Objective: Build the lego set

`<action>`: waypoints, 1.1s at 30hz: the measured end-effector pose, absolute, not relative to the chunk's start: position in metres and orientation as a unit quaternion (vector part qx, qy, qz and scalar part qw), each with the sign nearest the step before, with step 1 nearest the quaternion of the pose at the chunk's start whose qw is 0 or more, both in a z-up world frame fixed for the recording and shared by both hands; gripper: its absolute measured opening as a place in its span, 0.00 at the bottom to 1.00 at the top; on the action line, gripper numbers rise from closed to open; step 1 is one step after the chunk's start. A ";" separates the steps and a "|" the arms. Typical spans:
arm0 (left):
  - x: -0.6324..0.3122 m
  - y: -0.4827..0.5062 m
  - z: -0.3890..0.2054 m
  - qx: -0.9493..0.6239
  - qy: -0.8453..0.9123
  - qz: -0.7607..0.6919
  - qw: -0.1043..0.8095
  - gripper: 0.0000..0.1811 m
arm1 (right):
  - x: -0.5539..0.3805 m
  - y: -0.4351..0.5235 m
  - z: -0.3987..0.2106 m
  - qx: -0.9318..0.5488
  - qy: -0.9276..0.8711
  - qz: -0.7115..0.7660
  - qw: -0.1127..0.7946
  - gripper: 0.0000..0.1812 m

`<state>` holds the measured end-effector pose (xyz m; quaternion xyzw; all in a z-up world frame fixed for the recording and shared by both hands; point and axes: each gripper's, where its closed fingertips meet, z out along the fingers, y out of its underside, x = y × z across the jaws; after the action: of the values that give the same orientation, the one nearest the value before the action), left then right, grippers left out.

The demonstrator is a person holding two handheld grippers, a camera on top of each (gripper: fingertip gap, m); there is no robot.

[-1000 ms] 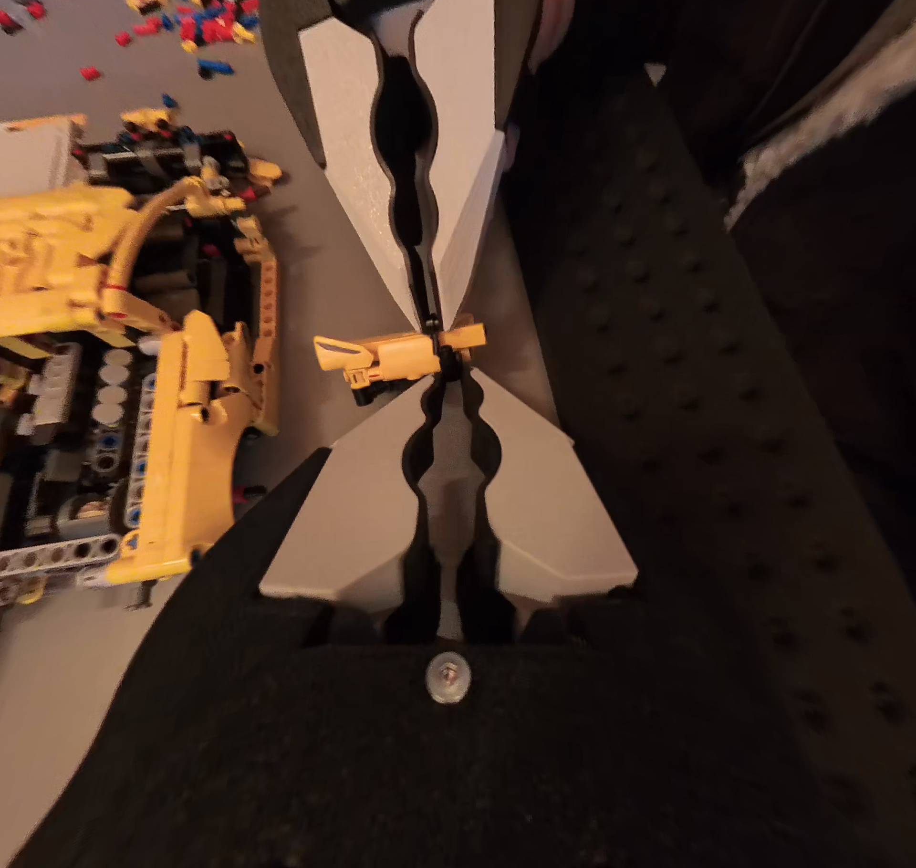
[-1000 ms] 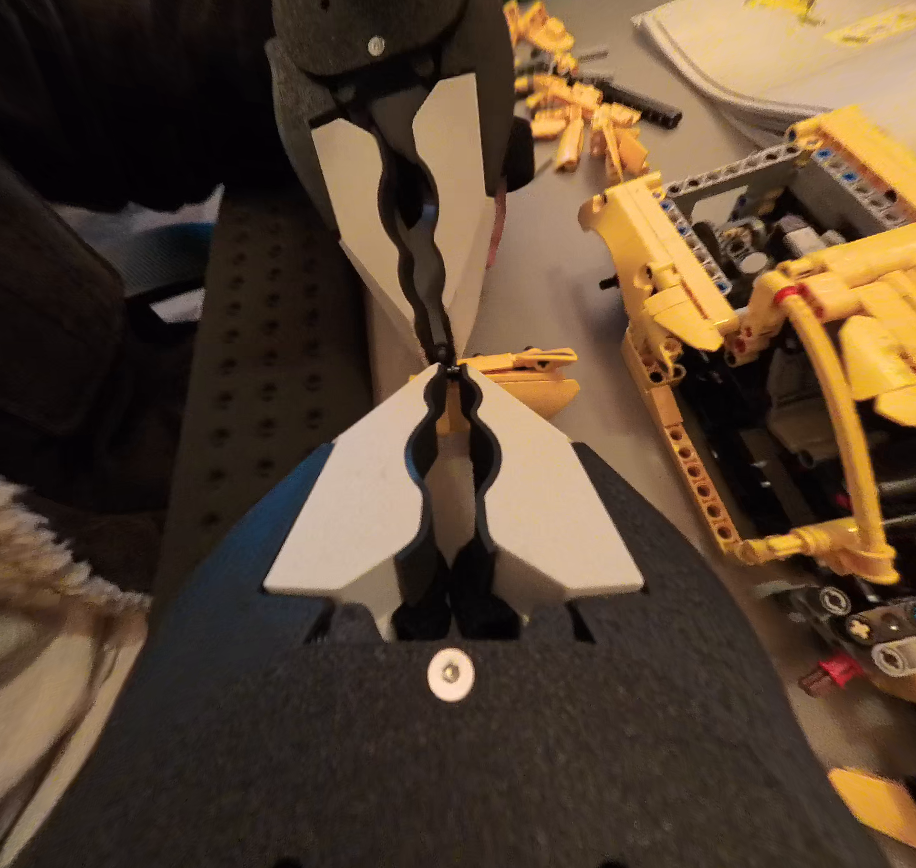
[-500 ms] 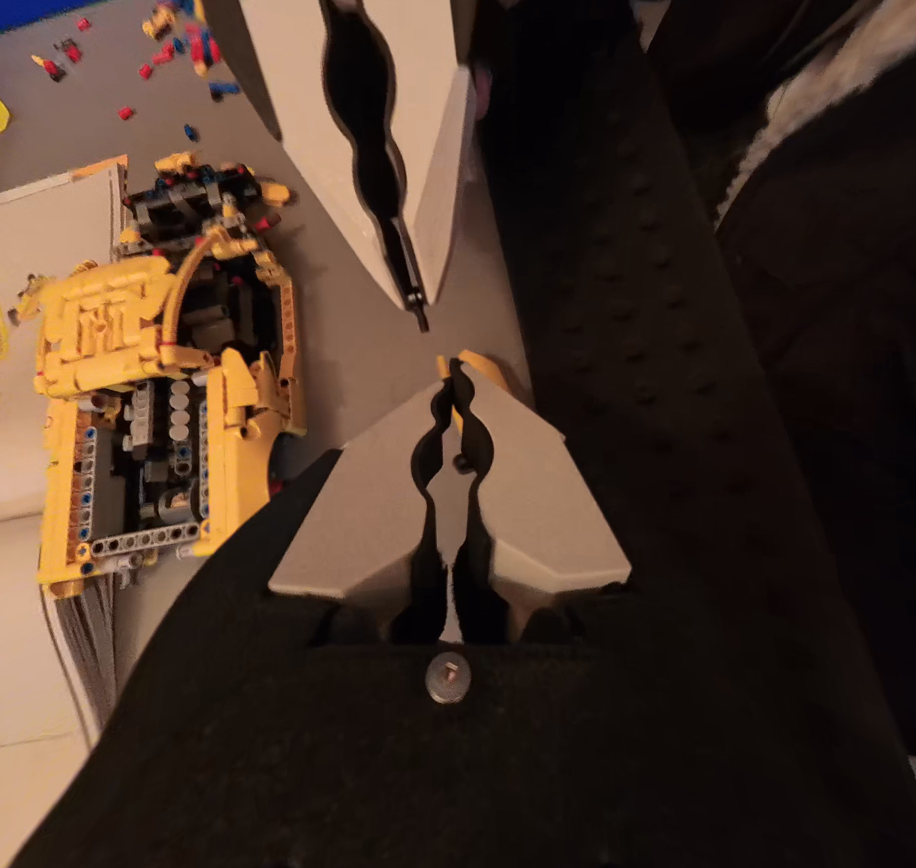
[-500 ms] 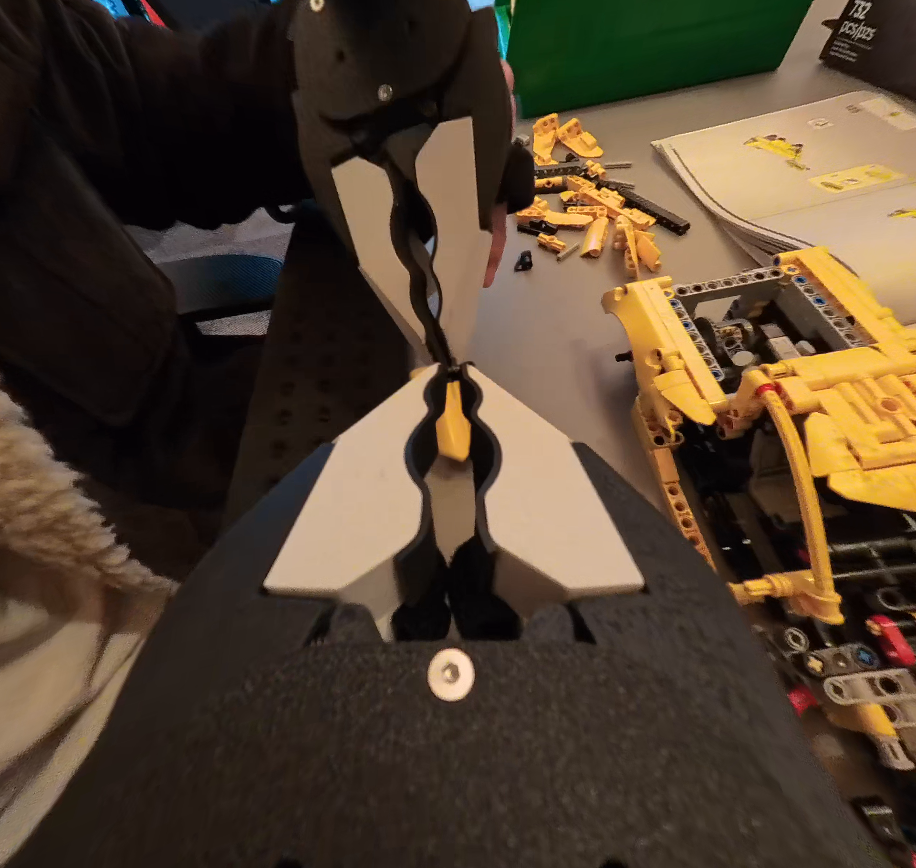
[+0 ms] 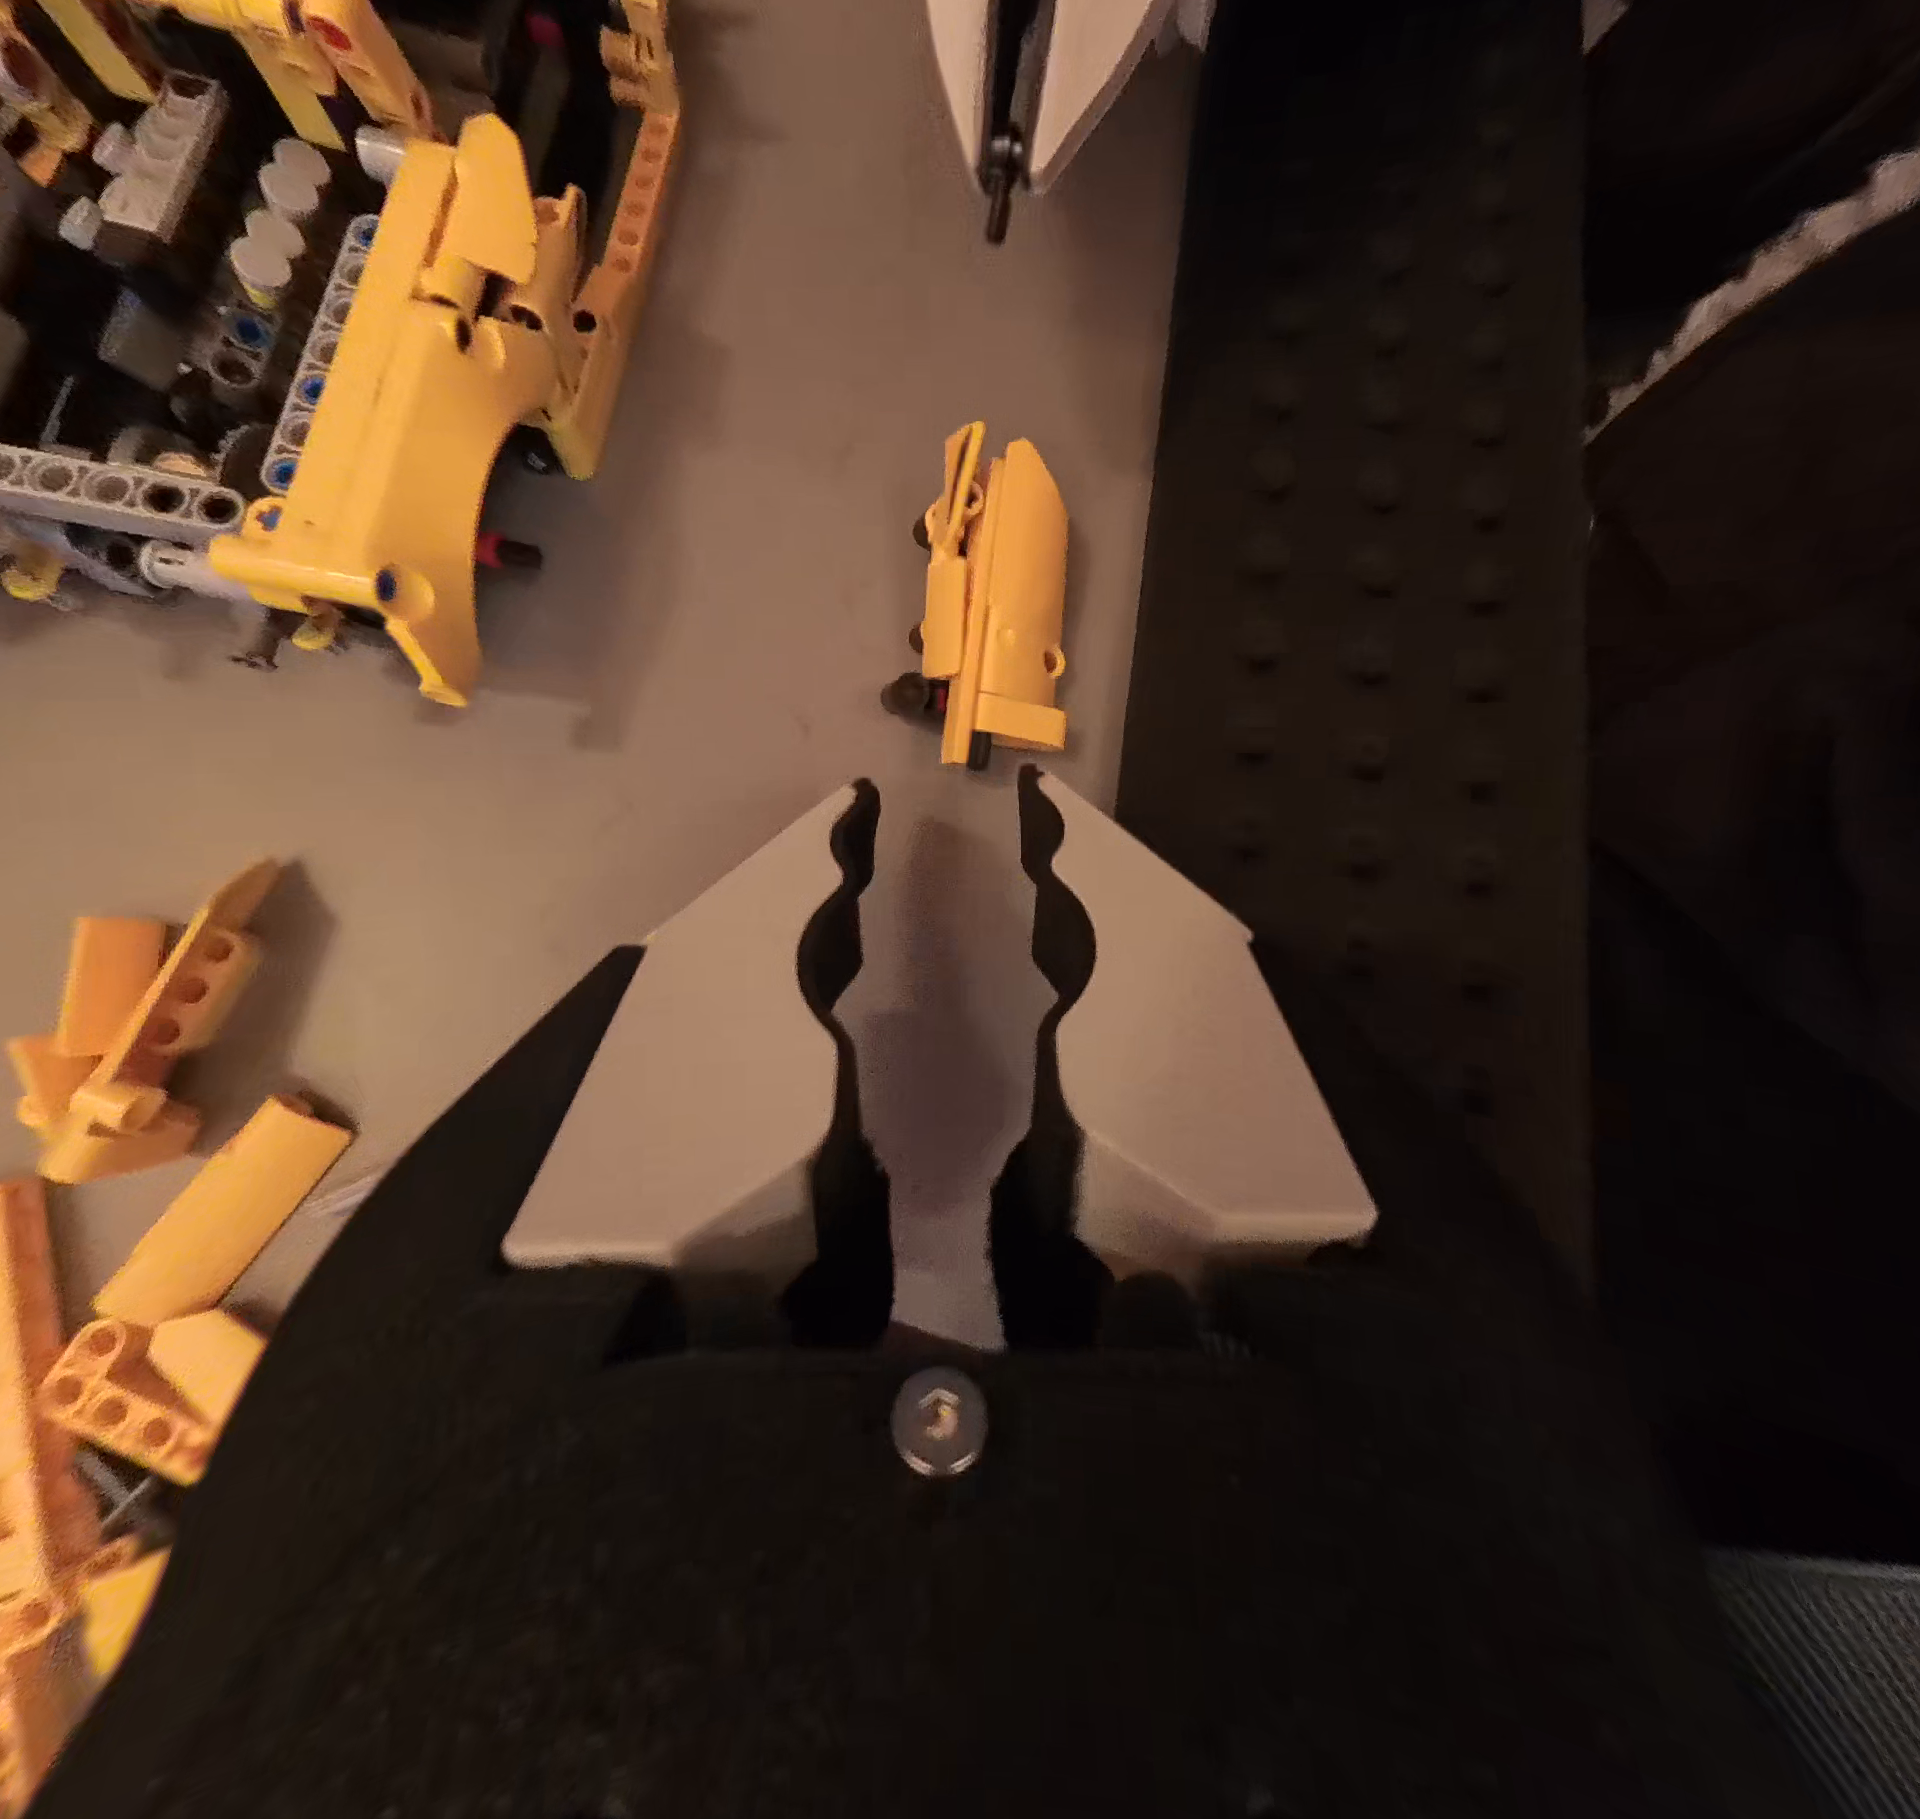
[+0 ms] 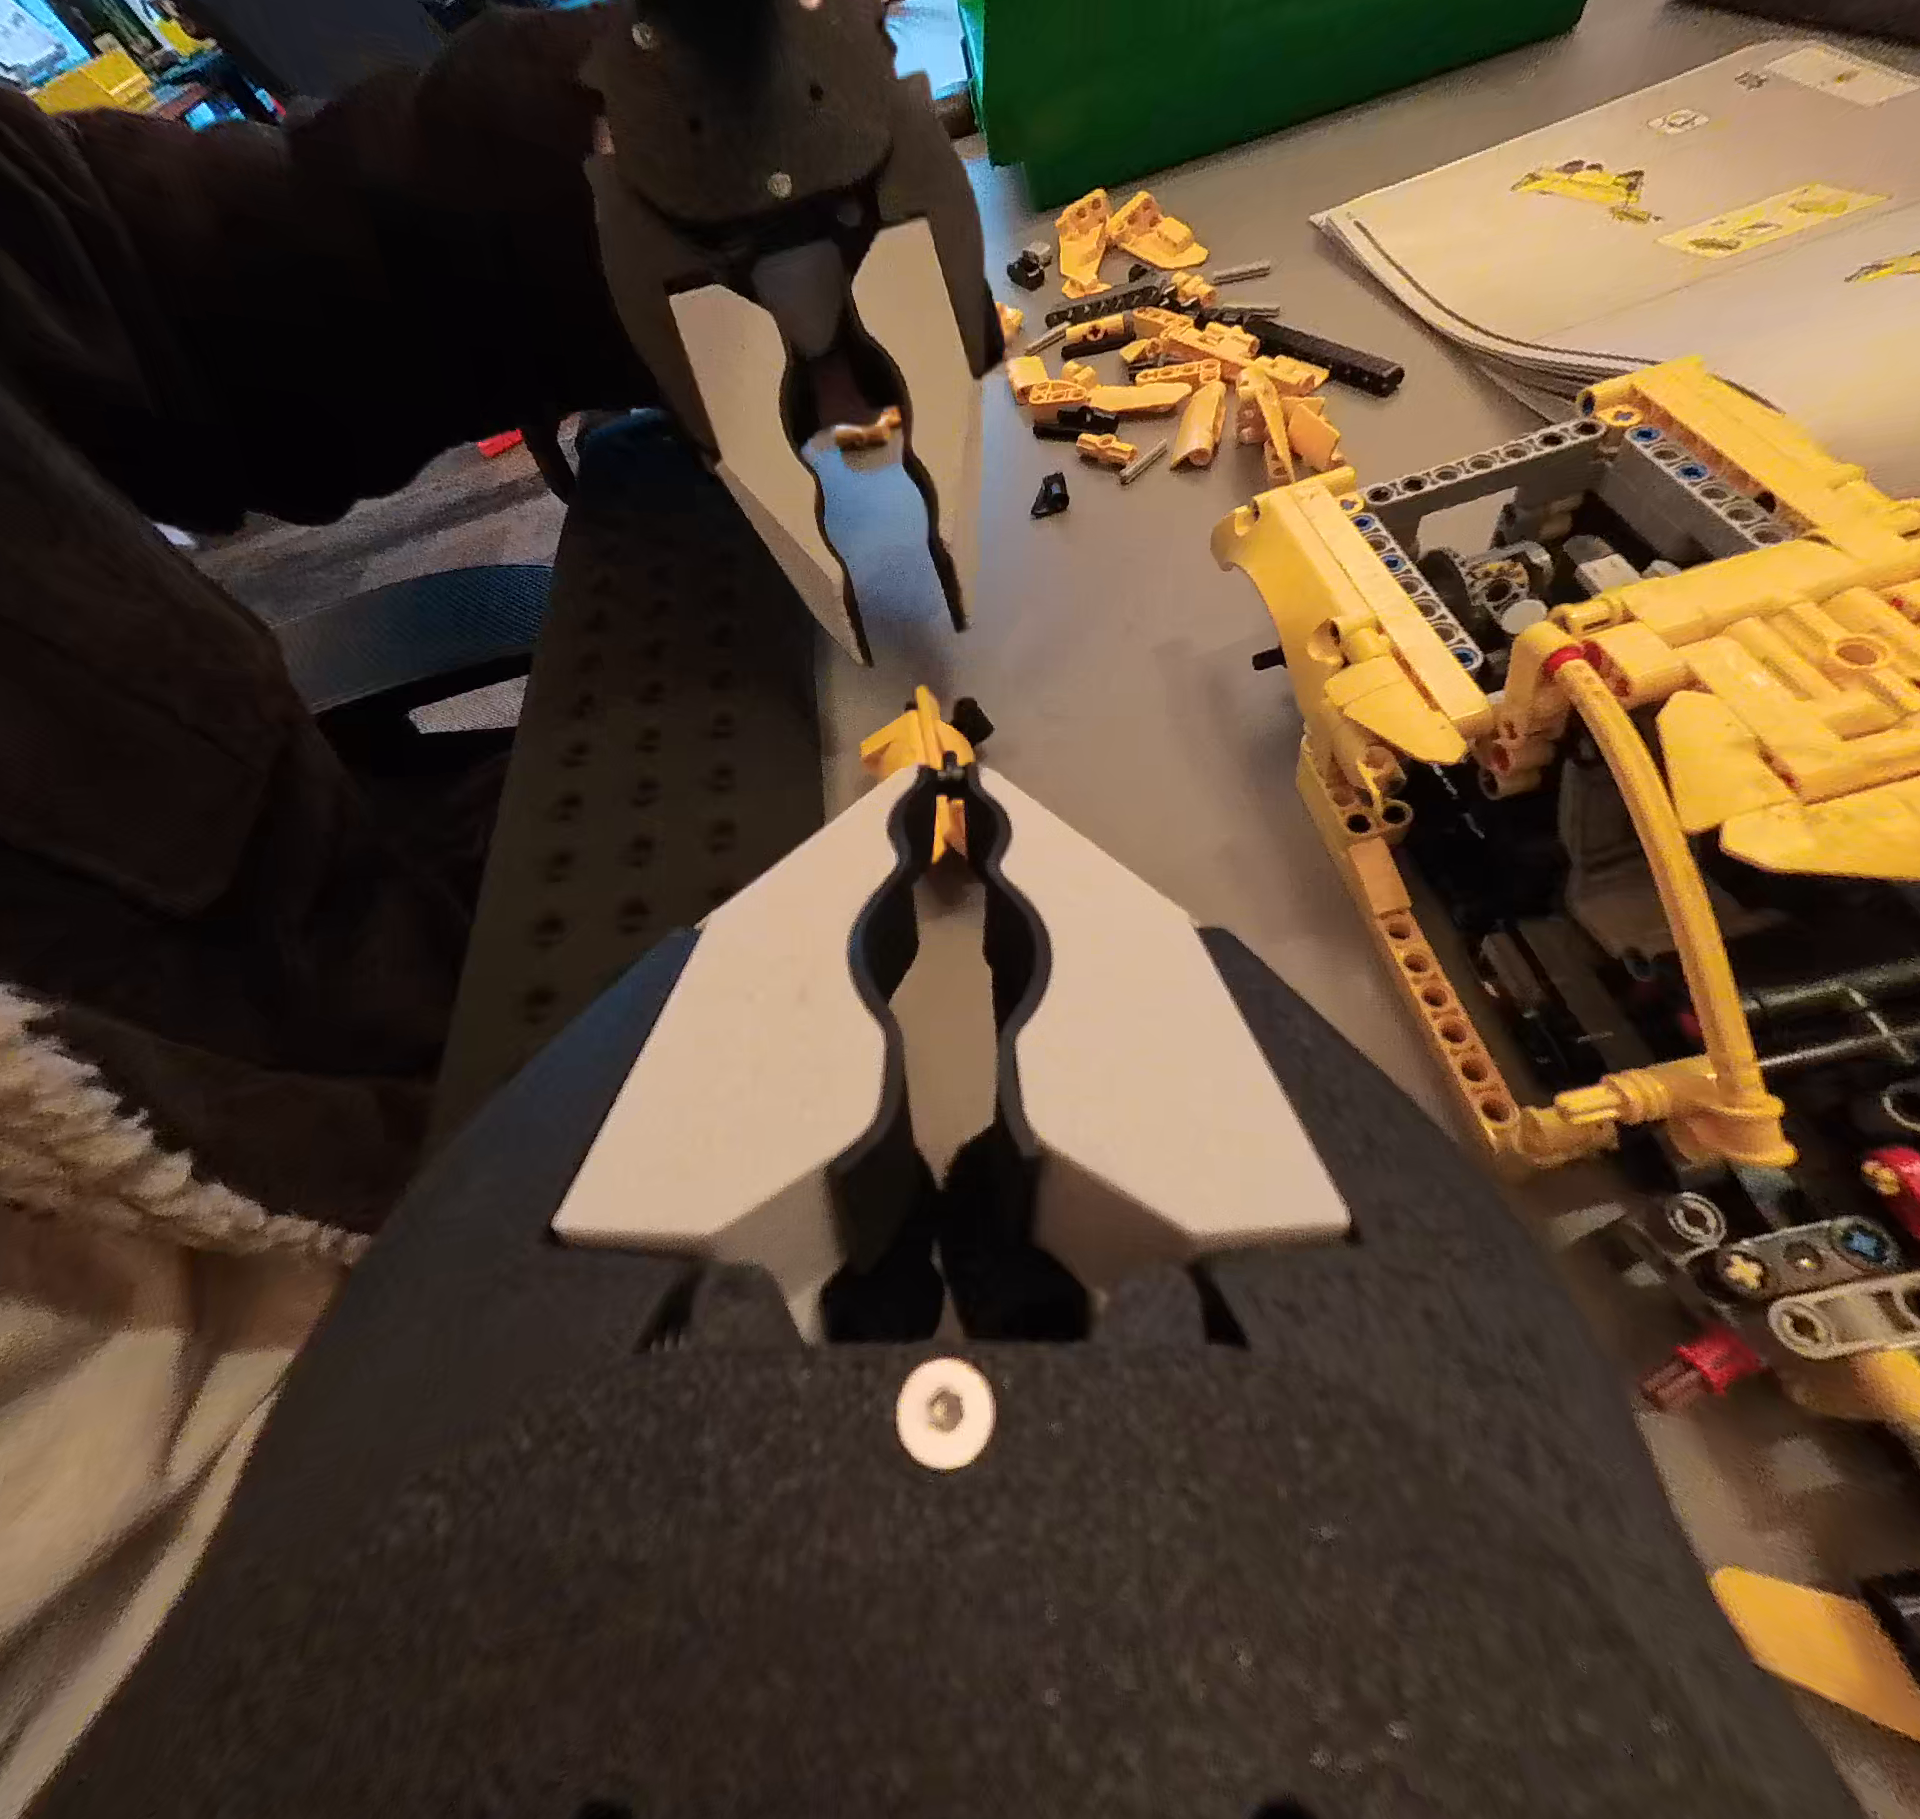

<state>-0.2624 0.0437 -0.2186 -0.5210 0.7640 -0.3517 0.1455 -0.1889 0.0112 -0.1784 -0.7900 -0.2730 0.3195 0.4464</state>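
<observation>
Now mid-assembly: left gripper [image 5: 940,782] spread and empty, yellow sub-assembly [image 5: 995,597] lying on table just beyond its jaws; right gripper [image 6: 945,777] pinched on small black pin [image 5: 996,195]. Next, probably: regrasp sub-assembly, align pin with a hole.

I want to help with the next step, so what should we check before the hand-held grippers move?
1. Left hand-held gripper is open and holds nothing: ok.
2. Small yellow piece lies on the grey table, just ahead of the left fingertips, and nothing grips it: ok.
3. Right hand-held gripper is shut on the black pin: ok.
4. Pin lined up with a hole in the small yellow piece: cannot tell.
5. Big yellow model sits apart from the small yellow piece, out of the way: ok.
</observation>
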 end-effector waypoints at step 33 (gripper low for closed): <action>-0.242 0.005 -0.236 -0.477 0.800 -0.311 0.187 0.10 | -0.201 0.004 -0.240 -0.851 -0.315 0.280 0.311 0.02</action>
<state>-0.2425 0.0048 -0.2358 -0.4775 0.8002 -0.3109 0.1870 -0.2009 0.0036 -0.2402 -0.8515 -0.3151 0.2804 0.3115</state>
